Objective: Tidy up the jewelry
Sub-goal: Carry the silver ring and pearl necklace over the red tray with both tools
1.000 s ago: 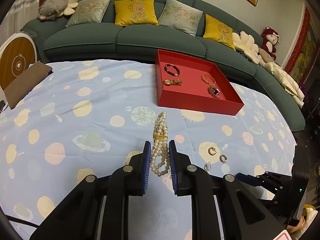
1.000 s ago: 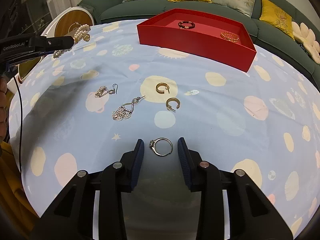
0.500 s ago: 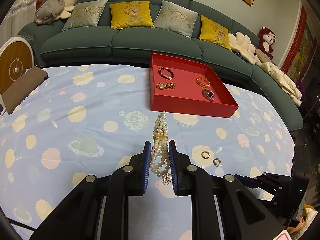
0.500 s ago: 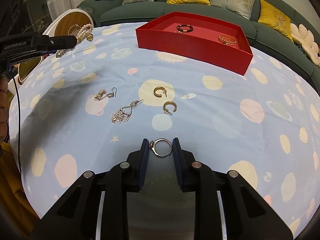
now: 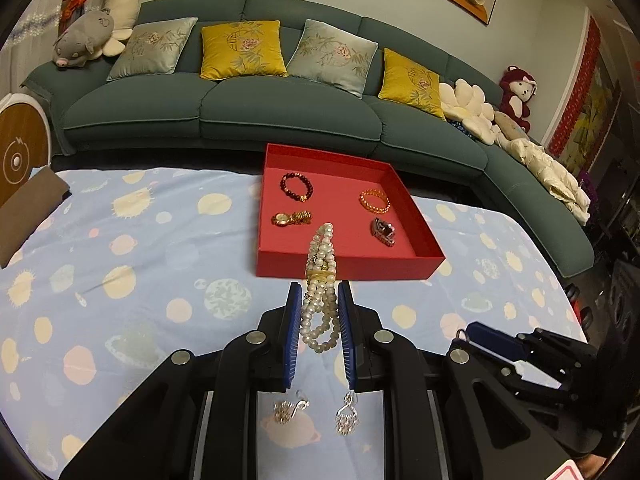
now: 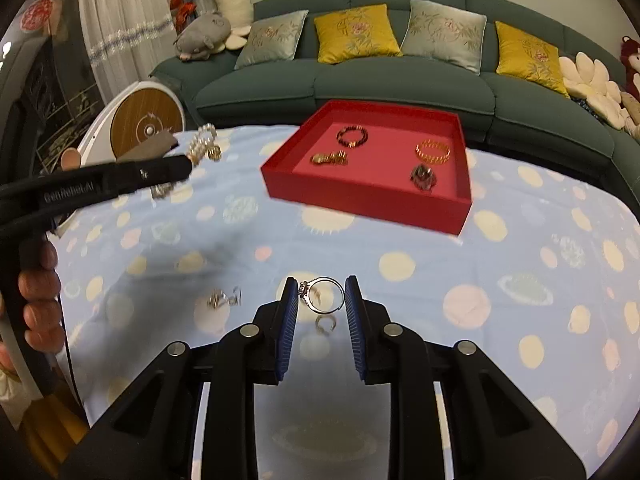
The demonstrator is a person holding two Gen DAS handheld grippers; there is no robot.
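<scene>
Two handheld grippers each hold a piece of jewelry above a table, near a red tray.

The left gripper (image 5: 319, 312) pinches a pearl bracelet (image 5: 321, 285) between its blue pads, the strands hanging in front of the red tray (image 5: 348, 270); the right gripper (image 6: 321, 300) is clamped on a silver ring (image 6: 323, 294), held clear of the table (image 6: 500, 280); the tray holds a dark bead bracelet (image 5: 296, 187), a gold watch (image 5: 291, 218), a gold bracelet (image 5: 374, 201) and a dark brooch-like piece (image 5: 384, 232); two silver dangling earrings (image 5: 346, 414) lie on the spotted blue cloth below the left gripper; a green sofa (image 5: 288, 112) with cushions stands behind.
</scene>
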